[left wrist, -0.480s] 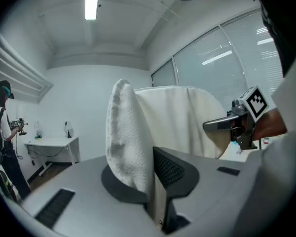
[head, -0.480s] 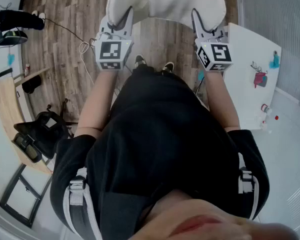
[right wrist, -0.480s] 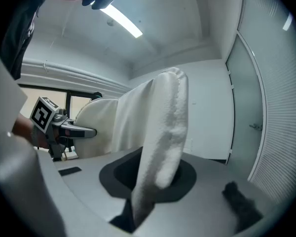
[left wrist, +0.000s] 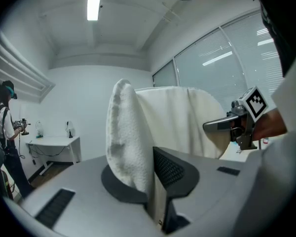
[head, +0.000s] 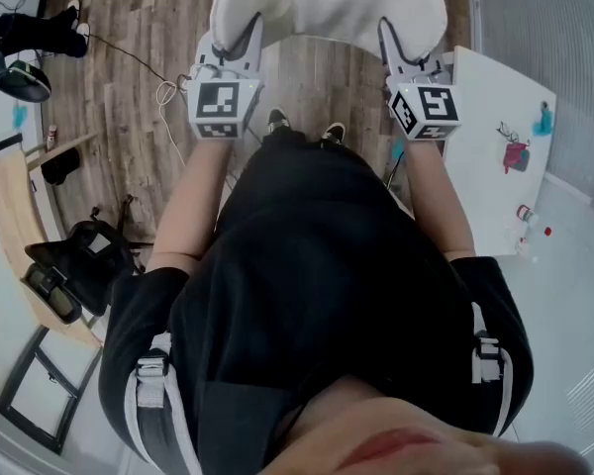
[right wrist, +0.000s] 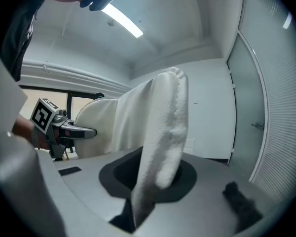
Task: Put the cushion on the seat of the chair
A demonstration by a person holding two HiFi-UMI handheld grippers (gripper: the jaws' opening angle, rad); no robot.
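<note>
Left gripper view: thick white cushion (left wrist: 127,137), nubbly surface, rounded edge

Far end of cushion (head: 327,3) off-frame

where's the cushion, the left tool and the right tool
cushion (head: 327,3), head view, middle of its white surface
left tool (head: 236,40), head view, between its fingertips at the cushion's left edge
right tool (head: 396,43), head view, between its fingertips at the cushion's right edge
</note>
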